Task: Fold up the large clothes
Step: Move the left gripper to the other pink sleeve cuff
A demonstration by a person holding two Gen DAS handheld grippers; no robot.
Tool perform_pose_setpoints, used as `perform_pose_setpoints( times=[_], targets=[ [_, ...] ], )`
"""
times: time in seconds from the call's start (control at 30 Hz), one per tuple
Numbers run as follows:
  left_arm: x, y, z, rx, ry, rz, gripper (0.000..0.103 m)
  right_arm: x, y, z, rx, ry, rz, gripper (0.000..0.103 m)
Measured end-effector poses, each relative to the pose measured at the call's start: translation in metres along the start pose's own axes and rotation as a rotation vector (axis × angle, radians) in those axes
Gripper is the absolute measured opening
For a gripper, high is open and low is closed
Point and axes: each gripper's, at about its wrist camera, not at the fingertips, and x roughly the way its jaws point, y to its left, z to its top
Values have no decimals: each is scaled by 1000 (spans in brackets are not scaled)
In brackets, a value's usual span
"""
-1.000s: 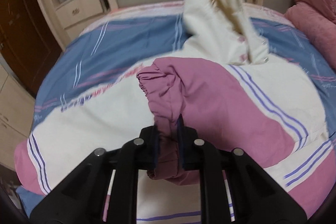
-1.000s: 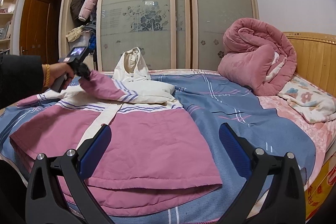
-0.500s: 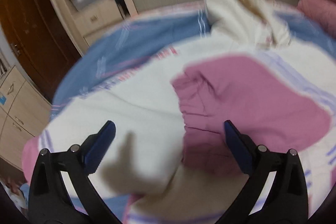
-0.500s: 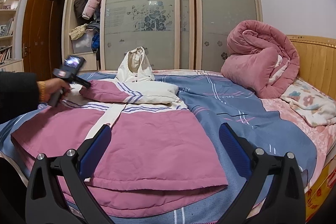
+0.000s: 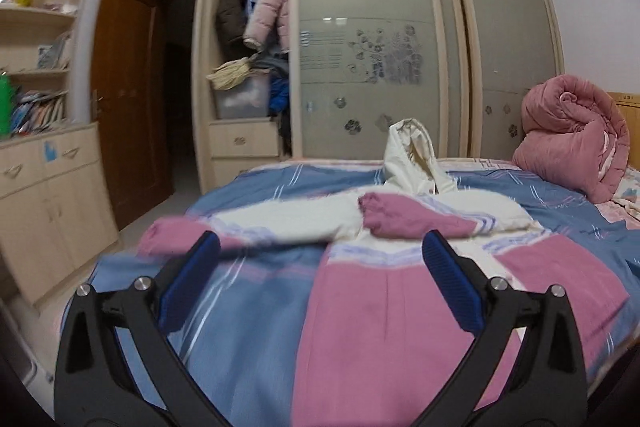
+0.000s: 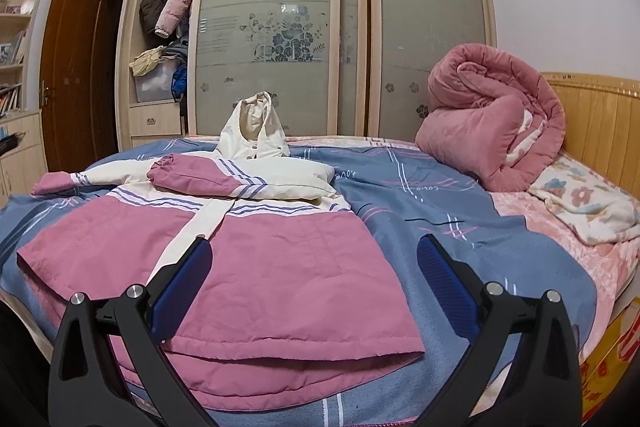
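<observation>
Two grippers, both spread wide with nothing between their blue pads. Left gripper (image 5: 318, 281) hangs over the near-left part of the bed, aimed across the jacket toward the wardrobe; its view is motion-blurred. Right gripper (image 6: 314, 281) hovers over the near edge of the bed, above the jacket's hem, not touching the cloth as far as the view shows.

Hooded jacket (image 6: 280, 259) lies flat on the blue striped bedspread (image 6: 420, 195), front side up, pink lower body, cream upper body with purple stripes. Hem sits at the near edge of the bed; cream hood (image 6: 254, 129) stands upright at the far edge. One sleeve (image 6: 208, 181) is folded across the chest, its pink cuff end pointing toward the bed's left side. Other sleeve (image 6: 76, 181) stretches out flat toward the left edge, its pink cuff resting on the bedspread.

Rolled pink quilt (image 6: 492, 115) sits at the far-right corner of the bed against the wooden headboard (image 6: 596, 119). Floral blanket (image 6: 580, 203) lies crumpled along the right edge below it.

Wardrobe with frosted sliding doors (image 6: 272, 47) stands behind the bed; its open left bay holds hanging coats (image 6: 168, 3). Brown door (image 6: 72, 67) is left of that.
</observation>
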Motion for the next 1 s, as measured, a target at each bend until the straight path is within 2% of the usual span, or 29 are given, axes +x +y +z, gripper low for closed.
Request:
perform_pose_setpoints(
  times=[0.07,0.17,0.3,0.37,0.53,0.67,0.87,1.0],
  targets=[
    [-16,-1,-16,8,1,2,101,-1,2,0,-2,-1,2,102],
    [-22,-3,-39,44,-8,53,101,-2,6,1,2,-10,9,102],
    [-13,4,-42,38,77,74,101,-6,15,1,-30,-29,5,102],
    [-10,7,-43,31,93,95,101,-7,21,1,-53,-34,-5,102],
    [-18,-7,-44,79,39,86,101,-10,30,1,-99,-44,-27,102],
    [-18,-16,-45,105,27,81,101,-14,34,-1,-124,-59,-42,102],
    [-14,-7,-43,34,45,56,101,-15,31,-1,-113,-58,-46,102],
    [-10,-5,-42,22,61,60,101,-15,28,-1,-106,-57,-46,102]
  ],
)
